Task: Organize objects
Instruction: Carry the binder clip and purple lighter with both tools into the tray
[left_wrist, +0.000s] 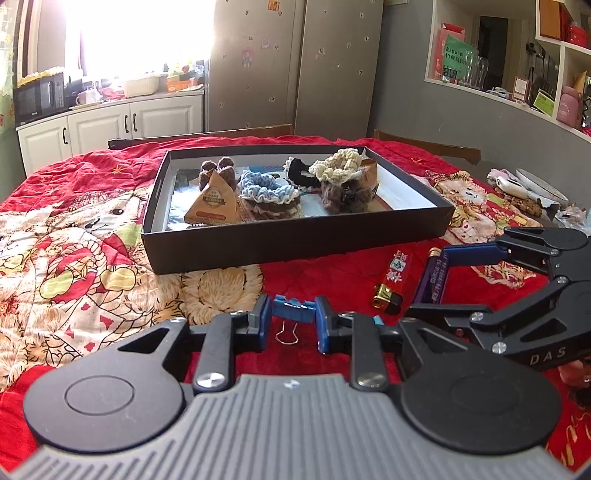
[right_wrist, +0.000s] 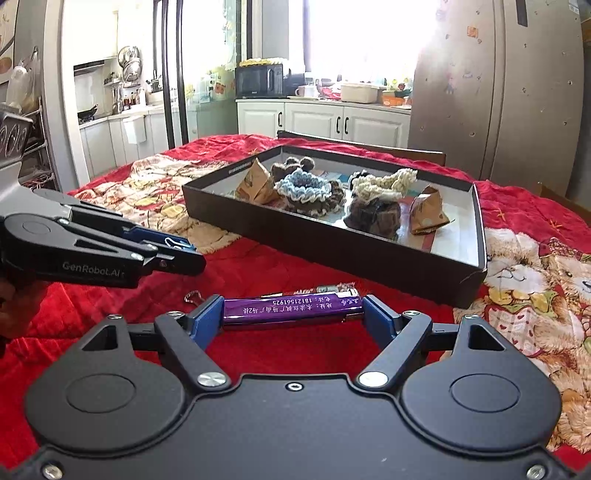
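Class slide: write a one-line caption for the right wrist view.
Right gripper grips a purple lighter endwise before the black tray.

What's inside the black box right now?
Inside the black box: two brown triangular packets, a blue-and-brown crocheted scrunchie, a cream one on a brown one, a black one behind, brown knit pom-poms. They partly cover the floor.

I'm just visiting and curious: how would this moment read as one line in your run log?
left gripper: shut on blue binder clip | right gripper: shut on purple lighter | red lighter: on cloth | black box: holds crocheted items
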